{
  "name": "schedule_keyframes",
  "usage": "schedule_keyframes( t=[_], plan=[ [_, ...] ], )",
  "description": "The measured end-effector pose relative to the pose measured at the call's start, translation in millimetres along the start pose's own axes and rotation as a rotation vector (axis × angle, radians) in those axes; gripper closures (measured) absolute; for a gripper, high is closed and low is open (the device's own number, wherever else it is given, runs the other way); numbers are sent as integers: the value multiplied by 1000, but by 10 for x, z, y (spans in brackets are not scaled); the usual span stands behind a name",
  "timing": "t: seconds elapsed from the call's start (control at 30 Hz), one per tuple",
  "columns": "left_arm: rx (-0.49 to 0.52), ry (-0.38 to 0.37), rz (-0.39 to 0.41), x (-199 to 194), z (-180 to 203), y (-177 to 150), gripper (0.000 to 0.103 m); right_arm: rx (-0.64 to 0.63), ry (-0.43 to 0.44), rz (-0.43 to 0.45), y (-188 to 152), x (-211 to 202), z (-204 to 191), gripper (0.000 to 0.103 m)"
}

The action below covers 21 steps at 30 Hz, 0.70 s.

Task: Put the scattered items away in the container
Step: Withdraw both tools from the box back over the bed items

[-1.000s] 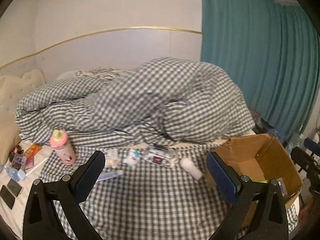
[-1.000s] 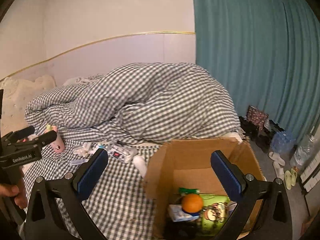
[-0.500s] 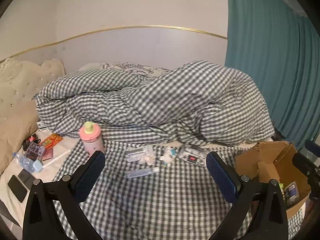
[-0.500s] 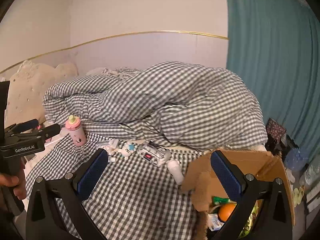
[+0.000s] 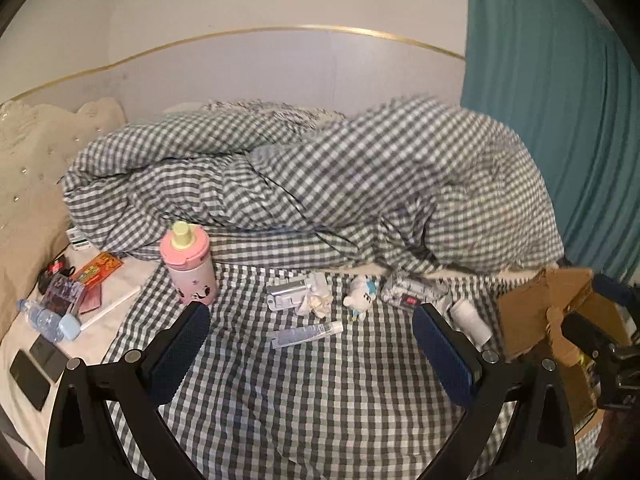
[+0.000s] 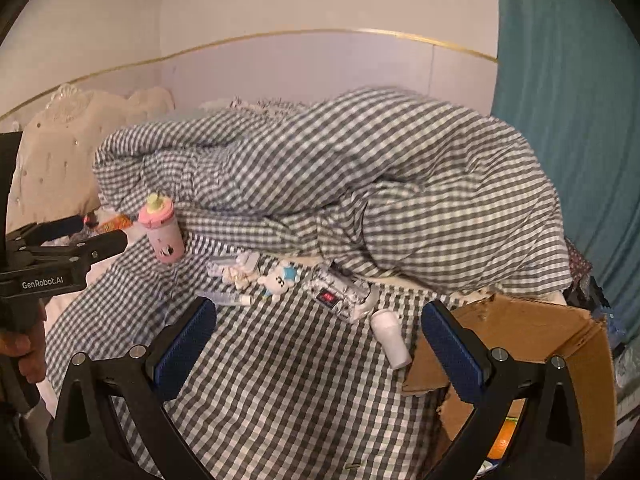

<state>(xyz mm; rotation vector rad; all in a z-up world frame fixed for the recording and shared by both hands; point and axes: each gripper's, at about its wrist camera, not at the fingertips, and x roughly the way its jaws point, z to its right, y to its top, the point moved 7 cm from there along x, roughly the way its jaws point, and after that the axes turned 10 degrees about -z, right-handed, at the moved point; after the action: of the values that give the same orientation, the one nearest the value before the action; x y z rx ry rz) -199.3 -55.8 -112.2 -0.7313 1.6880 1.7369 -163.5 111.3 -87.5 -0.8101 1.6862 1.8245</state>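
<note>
Scattered on the checked bedsheet lie a pink bottle (image 5: 189,264), a silver clip-like object (image 5: 286,295), crumpled tissue (image 5: 318,303), a small white plush toy (image 5: 360,295), a tube (image 5: 306,333), a clear packet with a red label (image 5: 410,294) and a white cylinder (image 5: 471,320). The cardboard box (image 5: 540,312) stands at the right edge of the bed. My left gripper (image 5: 312,354) is open and empty, hovering in front of the tube. My right gripper (image 6: 318,344) is open and empty beside the box (image 6: 520,340), near the white cylinder (image 6: 390,338).
A bunched checked duvet (image 5: 320,184) fills the back of the bed. At the left lie a water bottle (image 5: 46,320), dark phones (image 5: 32,368), a snack packet (image 5: 98,266) and a pink case (image 5: 66,292). A teal curtain (image 5: 560,100) hangs at the right.
Both grippers have swung left, away from the box and toward the scattered items; the box has slid to the right edge of each view. Both stay open.
</note>
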Motion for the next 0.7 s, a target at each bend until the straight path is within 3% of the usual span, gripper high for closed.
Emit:
schedule_keyframes(
  t=[0.43,0.5,0.7],
  plan=[
    [129,-69,-133,855,29,-56,0,8,25,-155,-75,875,37,0],
    [134,-111,-155,1019,51,-87,0,15,26,-182,-104,1008,55,0],
    [141,-119,-216,1590,67,-197,0,25,31,-242,-221,1353,76,0]
  ],
)
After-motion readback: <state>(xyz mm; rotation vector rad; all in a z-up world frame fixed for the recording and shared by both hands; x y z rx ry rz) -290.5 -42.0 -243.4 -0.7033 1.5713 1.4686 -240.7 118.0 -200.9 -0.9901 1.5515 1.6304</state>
